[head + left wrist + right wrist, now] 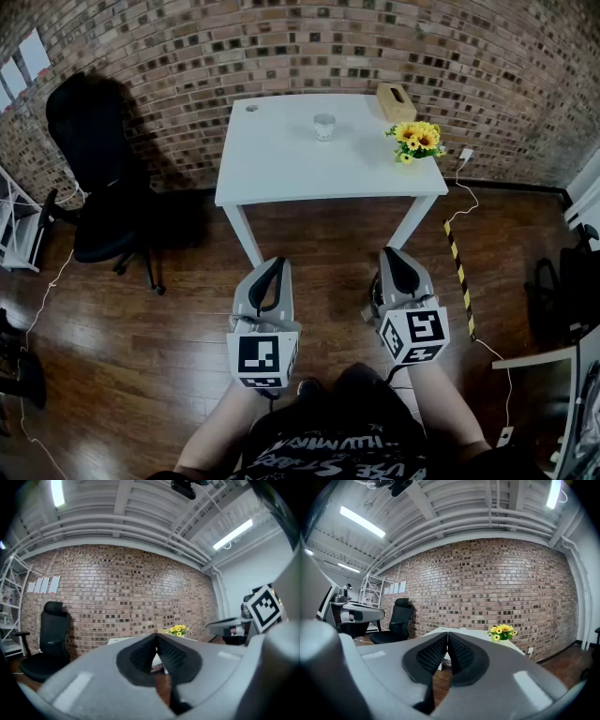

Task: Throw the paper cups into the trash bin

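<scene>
"Nearest of all is the person's dark printed shirt (pixel 328 450), and just ahead of it two forearms, each carrying a tool."

"Is either one holding anything?"

"No. On the left tool (pixel 277 264) the jaws are pressed together with nothing between them, and the right tool (pixel 390 253) is the same (in each tool's own view the ribbed pads meet at the tips). Both are held level, side by side, over the wooden floor (pixel 141 347), and aimed at the counter (pixel 281 173)."

"And the cup?"

"One small cup (pixel 323 126) stands upright near the middle of the white counter, towards the back, well apart from both tools. Nothing is touching it."

"What else is on there?"

"There's a tissue box (pixel 396 100) at the far right corner and a bunch of yellow flowers (pixel 417 139) near the right edge, in front of the box. A black office chair (pixel 94 178) stands to the left of the counter, against the brick wall (pixel 309 47)."
</scene>
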`<state>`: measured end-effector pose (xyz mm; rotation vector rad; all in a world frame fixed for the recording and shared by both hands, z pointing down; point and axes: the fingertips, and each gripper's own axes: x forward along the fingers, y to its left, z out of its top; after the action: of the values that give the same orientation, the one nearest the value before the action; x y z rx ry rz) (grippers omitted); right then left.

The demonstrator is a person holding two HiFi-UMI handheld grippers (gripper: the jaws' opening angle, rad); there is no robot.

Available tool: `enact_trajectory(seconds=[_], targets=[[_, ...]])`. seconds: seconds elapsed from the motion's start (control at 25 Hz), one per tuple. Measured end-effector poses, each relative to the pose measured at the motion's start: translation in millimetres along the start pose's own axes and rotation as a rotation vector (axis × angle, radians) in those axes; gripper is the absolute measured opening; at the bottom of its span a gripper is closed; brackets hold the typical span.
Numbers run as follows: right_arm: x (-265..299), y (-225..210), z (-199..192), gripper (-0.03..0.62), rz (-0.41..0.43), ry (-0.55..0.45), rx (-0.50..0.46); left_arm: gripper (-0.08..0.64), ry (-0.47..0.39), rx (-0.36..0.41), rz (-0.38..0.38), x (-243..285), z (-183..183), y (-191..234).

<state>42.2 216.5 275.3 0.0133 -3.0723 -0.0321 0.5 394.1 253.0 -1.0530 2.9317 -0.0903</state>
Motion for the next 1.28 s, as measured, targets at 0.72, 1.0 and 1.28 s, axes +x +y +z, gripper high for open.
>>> enact_trajectory(seconds=[0.72, 1.0, 1.28], targets=[[164, -80, -4, 0.008, 0.037, -0.058, -0.005, 0.006, 0.026, 0.0, 0.091, 141, -13, 50], [247, -114, -16, 0.008, 0.067, -0.009, 0.012, 0.005, 0.055, 0.007, 0.131, 220, -19, 73], [301, -130, -21, 0.008, 0.118, 0.003, 0.052, 0.005, 0.077, 0.019, 0.188, 270, -21, 97]])
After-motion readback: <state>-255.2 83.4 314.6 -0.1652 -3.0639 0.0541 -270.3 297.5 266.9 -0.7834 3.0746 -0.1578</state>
